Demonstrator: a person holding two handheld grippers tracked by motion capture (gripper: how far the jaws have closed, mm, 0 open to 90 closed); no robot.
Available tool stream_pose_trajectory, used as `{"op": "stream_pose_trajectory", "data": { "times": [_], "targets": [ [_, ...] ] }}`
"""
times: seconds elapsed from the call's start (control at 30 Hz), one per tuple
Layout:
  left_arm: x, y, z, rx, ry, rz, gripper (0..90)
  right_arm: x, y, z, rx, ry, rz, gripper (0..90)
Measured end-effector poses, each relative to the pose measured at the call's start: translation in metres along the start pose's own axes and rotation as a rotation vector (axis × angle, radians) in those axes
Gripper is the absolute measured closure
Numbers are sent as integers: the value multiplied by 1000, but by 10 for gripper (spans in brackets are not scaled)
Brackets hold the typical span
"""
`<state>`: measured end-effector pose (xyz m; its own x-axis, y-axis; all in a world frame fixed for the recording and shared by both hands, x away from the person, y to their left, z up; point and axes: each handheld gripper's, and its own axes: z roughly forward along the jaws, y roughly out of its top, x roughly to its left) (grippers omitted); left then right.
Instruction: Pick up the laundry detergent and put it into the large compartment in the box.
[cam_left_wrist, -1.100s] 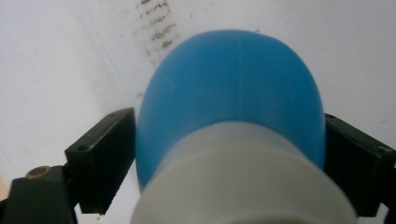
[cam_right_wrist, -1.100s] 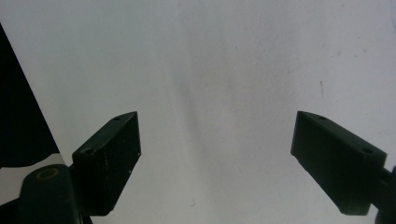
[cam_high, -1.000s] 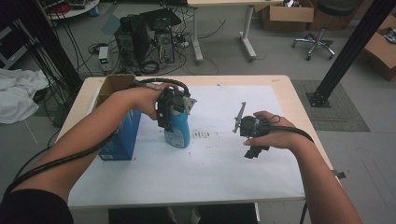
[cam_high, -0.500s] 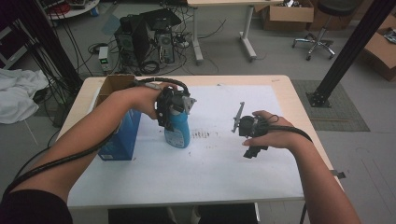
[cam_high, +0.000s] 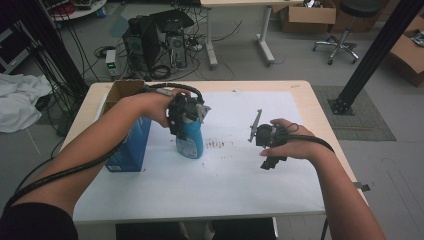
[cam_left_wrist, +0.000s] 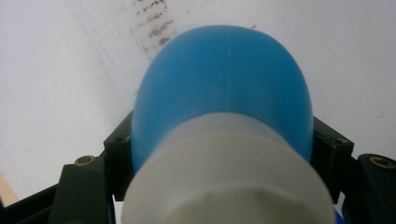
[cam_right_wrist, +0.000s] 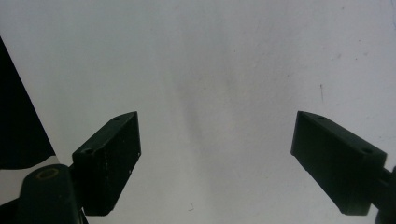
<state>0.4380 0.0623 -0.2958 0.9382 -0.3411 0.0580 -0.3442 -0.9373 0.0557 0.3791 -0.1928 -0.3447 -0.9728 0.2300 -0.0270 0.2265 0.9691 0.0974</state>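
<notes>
the blue bottle (cam_high: 190, 140) is seen upright on the white sheet (cam_high: 220, 185), just beside the blue box (cam_high: 127, 147). the left gripper (cam_left_wrist: 219, 135) has just been closing and is clamped around its shoulder; a lift is probably next. the right gripper (cam_right_wrist: 217, 154) is held wide, empty.

what stays out of sight

in the high view the left gripper (cam_high: 184, 116) covers the top of the blue bottle (cam_high: 190, 140), and the print on its label is too small to read. in the left gripper view the bottle's white cap (cam_left_wrist: 224, 182) is blurred and cut off by the bottom edge, and the bottle hides where the jaws meet its sides. the blue box (cam_high: 127, 145) is partly hidden behind the left forearm.
</notes>
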Motion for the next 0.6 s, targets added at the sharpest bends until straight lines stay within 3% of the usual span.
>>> {"op": "stream_pose_trajectory", "data": {
  "times": [0.6],
  "targets": [
    [0,2,1,30,17,31,371,-1,-1,3,-4,2,8,159]
  ]
}}
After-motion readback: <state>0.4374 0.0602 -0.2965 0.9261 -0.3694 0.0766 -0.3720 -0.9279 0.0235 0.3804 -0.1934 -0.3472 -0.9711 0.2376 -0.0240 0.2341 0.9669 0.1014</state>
